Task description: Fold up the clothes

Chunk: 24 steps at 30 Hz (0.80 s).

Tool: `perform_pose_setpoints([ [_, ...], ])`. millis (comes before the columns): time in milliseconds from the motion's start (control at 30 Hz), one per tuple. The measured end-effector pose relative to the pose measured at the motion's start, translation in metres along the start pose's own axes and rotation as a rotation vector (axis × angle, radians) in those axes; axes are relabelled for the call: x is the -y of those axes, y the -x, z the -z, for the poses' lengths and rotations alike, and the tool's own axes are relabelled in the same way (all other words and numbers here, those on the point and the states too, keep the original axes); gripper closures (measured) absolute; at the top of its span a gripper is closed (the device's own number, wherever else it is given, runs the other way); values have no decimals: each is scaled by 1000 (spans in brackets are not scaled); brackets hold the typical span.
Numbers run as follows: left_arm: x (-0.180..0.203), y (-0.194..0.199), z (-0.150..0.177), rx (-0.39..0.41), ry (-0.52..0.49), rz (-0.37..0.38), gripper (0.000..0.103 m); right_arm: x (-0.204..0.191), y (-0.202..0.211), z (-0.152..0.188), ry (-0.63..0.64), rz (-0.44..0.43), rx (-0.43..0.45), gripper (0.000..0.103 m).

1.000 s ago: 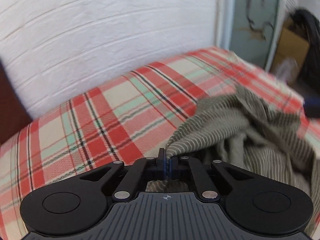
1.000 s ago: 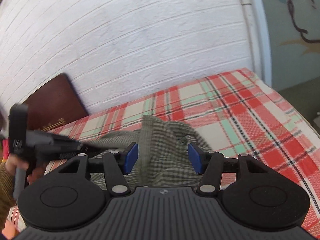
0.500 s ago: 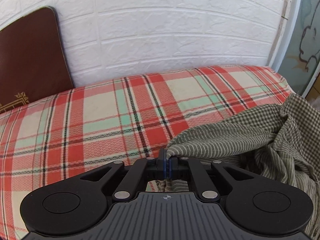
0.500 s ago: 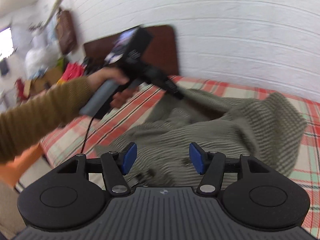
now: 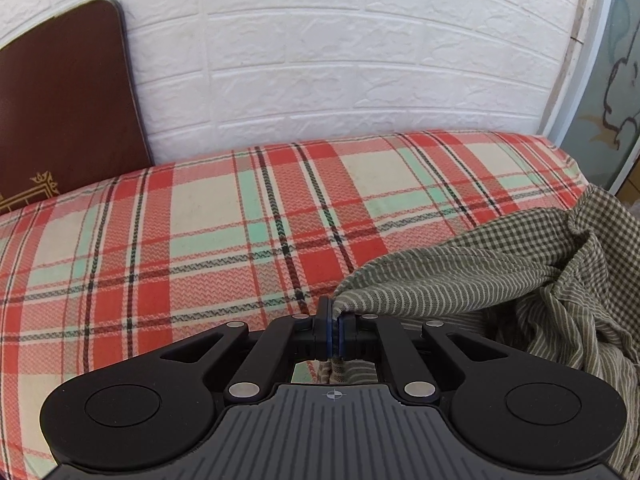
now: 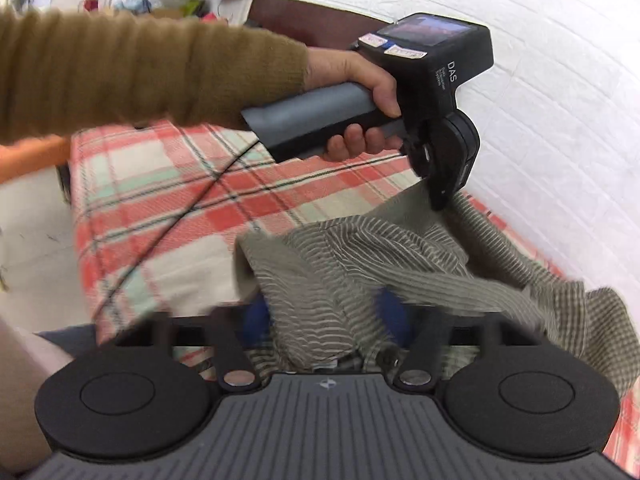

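The left tool (image 5: 333,330) has its jaws clamped tight on an edge of the olive striped shirt (image 5: 460,280), which trails off to the right in a rumpled heap over the plaid bedspread (image 5: 200,240). Far behind runs a white brick wall (image 5: 340,60), with a brown headboard (image 5: 64,100) at the left.

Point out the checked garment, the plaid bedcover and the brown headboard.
checked garment (image 5: 460,280): left wrist view, striped fold.
plaid bedcover (image 5: 200,240): left wrist view, bare middle.
brown headboard (image 5: 68,100): left wrist view, padded face.
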<state>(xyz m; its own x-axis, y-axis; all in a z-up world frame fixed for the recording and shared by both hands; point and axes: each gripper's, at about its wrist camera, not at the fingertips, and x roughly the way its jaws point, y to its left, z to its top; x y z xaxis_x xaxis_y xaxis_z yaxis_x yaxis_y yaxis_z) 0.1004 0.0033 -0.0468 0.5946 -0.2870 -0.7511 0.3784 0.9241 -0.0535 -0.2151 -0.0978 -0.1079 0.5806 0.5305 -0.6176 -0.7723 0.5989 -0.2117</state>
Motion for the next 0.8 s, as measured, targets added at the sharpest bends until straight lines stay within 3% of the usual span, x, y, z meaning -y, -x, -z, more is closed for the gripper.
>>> perform_pose_setpoints([
  [67,-7,2,3,6,17,-9,103,12,6,-7,-65,0,38,95],
  [267,-36,17,5,59,110,-56,103,93,72,-36,-318,91,271,97],
  [467,-64,52,17,154,162,-157,103,167,105,-46,-465,249,413,100],
  [633,-96,85,43,202,245,-222,103,221,95,-44,-589,303,428,100],
  [800,-112,101,77,195,295,-254,103,257,37,-34,-720,294,354,100],
])
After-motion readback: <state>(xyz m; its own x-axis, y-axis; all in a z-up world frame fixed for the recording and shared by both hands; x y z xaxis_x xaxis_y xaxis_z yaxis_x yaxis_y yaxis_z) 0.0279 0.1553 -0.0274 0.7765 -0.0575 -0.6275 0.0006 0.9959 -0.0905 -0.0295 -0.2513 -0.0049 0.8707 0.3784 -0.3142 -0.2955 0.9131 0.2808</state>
